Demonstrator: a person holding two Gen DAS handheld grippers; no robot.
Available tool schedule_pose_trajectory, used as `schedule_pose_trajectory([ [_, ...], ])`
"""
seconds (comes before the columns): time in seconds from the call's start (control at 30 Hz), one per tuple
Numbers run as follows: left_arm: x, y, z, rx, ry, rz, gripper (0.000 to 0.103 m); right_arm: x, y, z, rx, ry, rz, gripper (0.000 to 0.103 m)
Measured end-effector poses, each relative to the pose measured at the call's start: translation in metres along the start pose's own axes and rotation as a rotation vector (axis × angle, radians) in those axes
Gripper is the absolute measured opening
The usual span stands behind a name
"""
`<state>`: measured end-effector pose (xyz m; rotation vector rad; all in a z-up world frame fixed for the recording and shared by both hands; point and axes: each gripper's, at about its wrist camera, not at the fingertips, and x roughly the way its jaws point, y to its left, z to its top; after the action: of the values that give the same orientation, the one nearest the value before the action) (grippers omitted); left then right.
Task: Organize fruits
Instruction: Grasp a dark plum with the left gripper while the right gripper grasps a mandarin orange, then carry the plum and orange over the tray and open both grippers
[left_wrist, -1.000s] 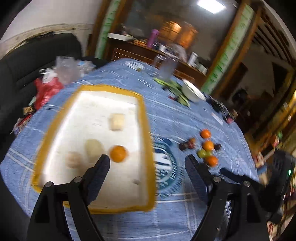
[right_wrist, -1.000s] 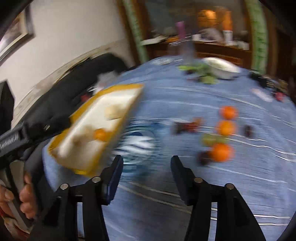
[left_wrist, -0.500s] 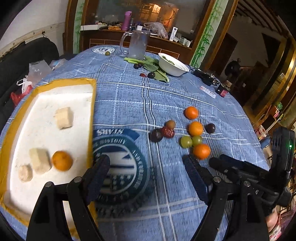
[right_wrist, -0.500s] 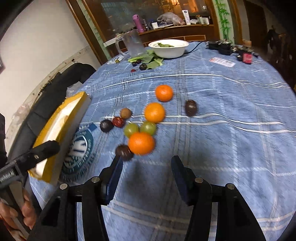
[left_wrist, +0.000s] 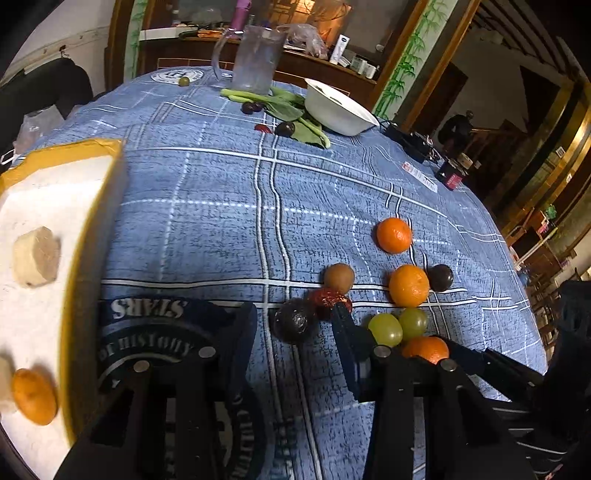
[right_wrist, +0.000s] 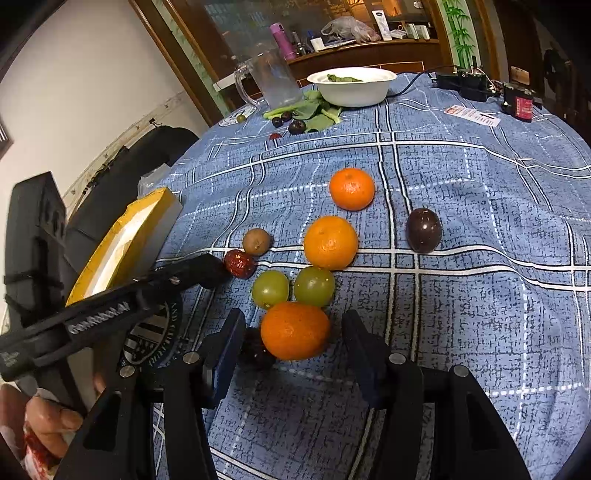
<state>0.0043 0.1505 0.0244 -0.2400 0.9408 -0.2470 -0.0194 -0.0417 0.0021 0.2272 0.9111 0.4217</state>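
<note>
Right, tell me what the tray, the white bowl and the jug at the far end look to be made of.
Tray: probably foam, matte white inside, thick walls wrapped in glossy yellow tape that wrinkles at the corner.
White bowl: thin, smooth, slightly shiny rim; could be disposable paper or plastic, hard to tell.
Jug: clear and cloudy with a moulded handle; glass or plastic, the pictures leave it open.

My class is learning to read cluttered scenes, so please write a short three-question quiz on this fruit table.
1. How many oranges lie on the tablecloth, outside the tray?
2. True or false: the white bowl stands inside the tray.
3. Which fruit lies between the right gripper's jaws? A nearest orange; B green grape; C red date.
Key: 1 three; 2 false; 3 A.
</note>
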Motion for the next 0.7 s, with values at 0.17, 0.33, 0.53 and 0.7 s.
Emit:
schedule_pose_trajectory([
  [0.17,0.002,-0.005,-0.005,0.049,-0.046,0.013,0.04,0.0,0.0,0.0,-0.002,-0.009,0.002,0.059],
  [0.33,0.002,-0.003,-0.005,0.045,-0.05,-0.001,0.04,0.0,0.006,-0.003,-0.033,-0.011,0.008,0.049],
  [0.53,0.002,-0.002,-0.005,0.047,-0.053,-0.006,0.035,0.0,0.012,-0.004,-0.057,-0.02,-0.011,0.048],
  [0.7,0.003,-0.009,-0.005,0.076,-0.054,-0.017,0.02,-0.006,0.015,-0.006,-0.074,-0.047,-0.036,0.039],
])
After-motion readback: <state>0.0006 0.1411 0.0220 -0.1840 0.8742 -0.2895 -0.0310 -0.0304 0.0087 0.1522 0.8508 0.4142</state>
